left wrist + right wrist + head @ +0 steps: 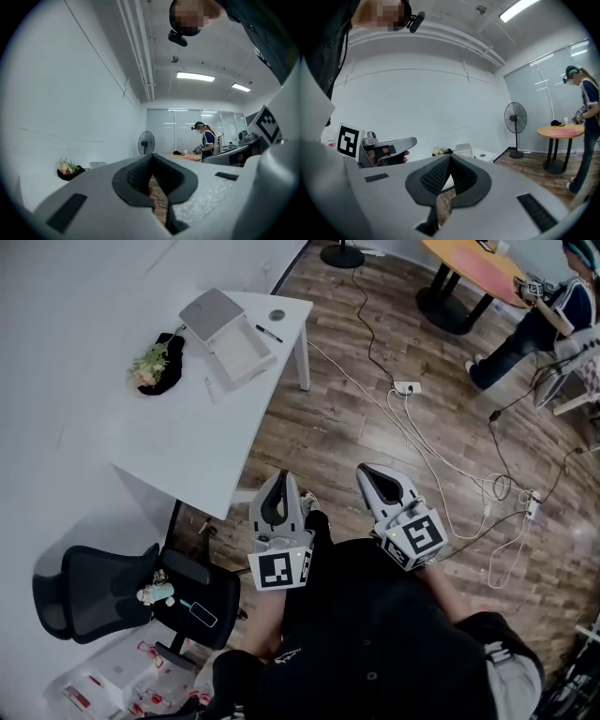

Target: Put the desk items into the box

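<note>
A white desk point(178, 442) stands at the upper left of the head view. On it lie an open white box point(228, 332), a black pen point(269, 334), a small round item point(277, 314) and a bunch of flowers in black wrap point(155, 364). Both grippers are held close to the person's body, well short of the desk, over the wood floor. My left gripper point(281, 476) is shut with nothing in it, tips meeting point(151, 157). My right gripper point(368, 469) is shut and holds nothing too point(449, 157). The flowers point(68, 167) and the box point(464, 149) show far off.
A black office chair point(103, 592) with small items on its seat stands at the lower left, plastic packets point(112, 681) beside it. Cables and a power strip point(406, 387) cross the floor. Another person point(534, 320) stands by an orange round table point(473, 263). A standing fan point(515, 117) is by the wall.
</note>
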